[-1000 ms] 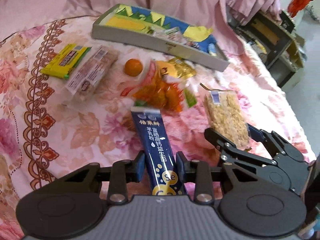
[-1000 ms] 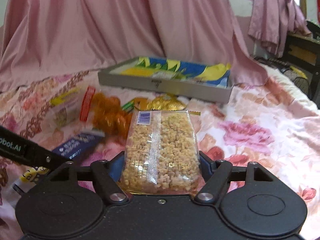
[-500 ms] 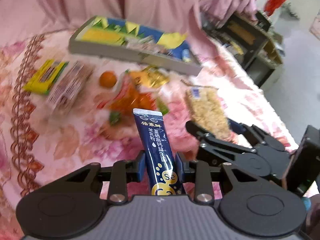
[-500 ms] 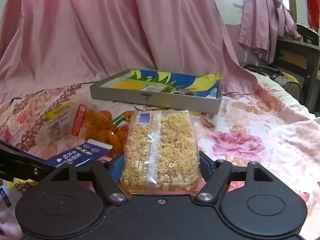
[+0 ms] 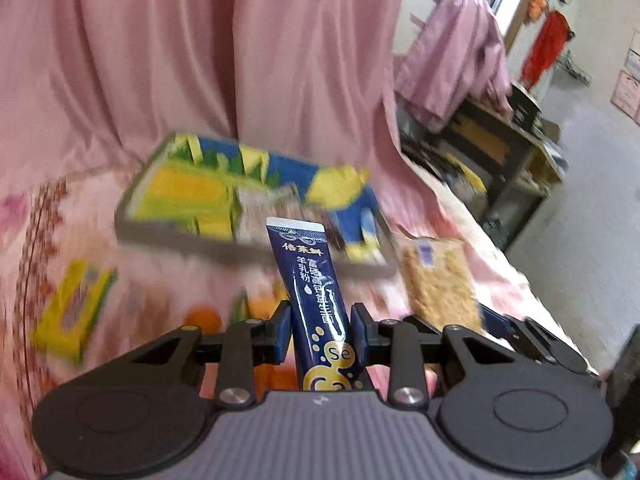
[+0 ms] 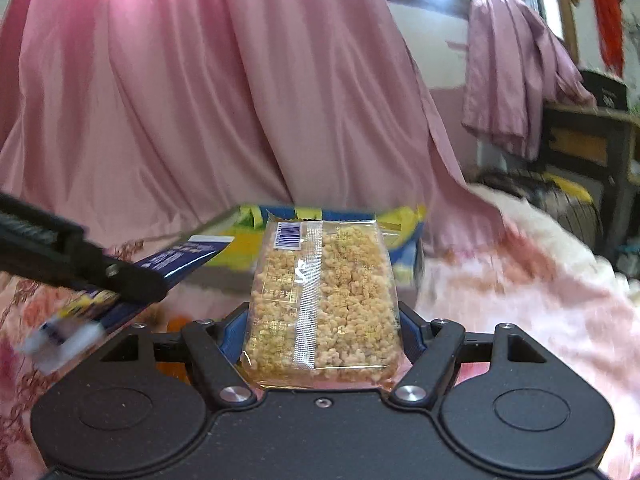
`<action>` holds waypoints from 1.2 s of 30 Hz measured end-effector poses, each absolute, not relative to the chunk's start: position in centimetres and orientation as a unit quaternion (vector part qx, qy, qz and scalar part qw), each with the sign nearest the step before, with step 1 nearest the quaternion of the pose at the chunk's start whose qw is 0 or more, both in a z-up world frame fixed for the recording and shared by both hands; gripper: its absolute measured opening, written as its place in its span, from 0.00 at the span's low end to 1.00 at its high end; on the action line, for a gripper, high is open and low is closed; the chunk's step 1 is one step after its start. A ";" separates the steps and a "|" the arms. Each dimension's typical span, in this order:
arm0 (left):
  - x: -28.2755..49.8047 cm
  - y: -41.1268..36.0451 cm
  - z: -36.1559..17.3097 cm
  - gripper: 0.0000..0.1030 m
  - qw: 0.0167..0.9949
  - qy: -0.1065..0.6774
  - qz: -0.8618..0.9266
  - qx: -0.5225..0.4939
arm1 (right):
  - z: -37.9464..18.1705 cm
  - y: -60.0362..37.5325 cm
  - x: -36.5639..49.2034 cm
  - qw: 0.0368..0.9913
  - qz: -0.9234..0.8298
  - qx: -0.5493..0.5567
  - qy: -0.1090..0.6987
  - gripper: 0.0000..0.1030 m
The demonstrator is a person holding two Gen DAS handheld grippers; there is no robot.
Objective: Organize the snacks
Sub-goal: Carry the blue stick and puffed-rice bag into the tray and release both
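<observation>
A grey tray (image 5: 168, 236) on the bed holds one clear packet (image 5: 264, 208). The left gripper (image 5: 320, 332) clamps a blue sachet (image 5: 310, 284); the right gripper (image 6: 320, 336) clamps a crisp-rice pack (image 6: 324, 296).

Right gripper (image 6: 320, 330) clamped on clear crisped-rice packet (image 6: 322, 300), left gripper (image 6: 132, 280) gripping navy sachet (image 6: 184, 258) at left, patterned tray (image 6: 404, 236) far behind.
</observation>
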State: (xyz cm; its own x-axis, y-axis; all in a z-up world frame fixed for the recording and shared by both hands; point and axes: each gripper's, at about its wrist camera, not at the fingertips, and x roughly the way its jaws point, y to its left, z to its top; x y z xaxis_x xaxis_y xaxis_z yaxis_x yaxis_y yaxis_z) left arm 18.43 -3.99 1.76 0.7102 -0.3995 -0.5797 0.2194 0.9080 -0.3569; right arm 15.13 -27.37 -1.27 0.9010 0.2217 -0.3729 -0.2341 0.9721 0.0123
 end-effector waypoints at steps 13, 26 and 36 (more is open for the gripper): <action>35.0 -4.7 0.3 0.33 0.933 0.309 -0.105 -0.154 | 0.2 -28.5 33.0 0.969 0.140 0.003 0.202 0.72; 39.5 -6.2 -5.9 0.33 0.915 0.371 -0.073 -0.141 | -4.4 -27.8 40.8 0.942 0.128 -0.008 0.309 0.72; 40.0 -6.6 -6.8 0.35 0.915 0.380 -0.056 -0.128 | -6.0 -26.5 40.5 0.935 0.125 -0.018 0.332 0.73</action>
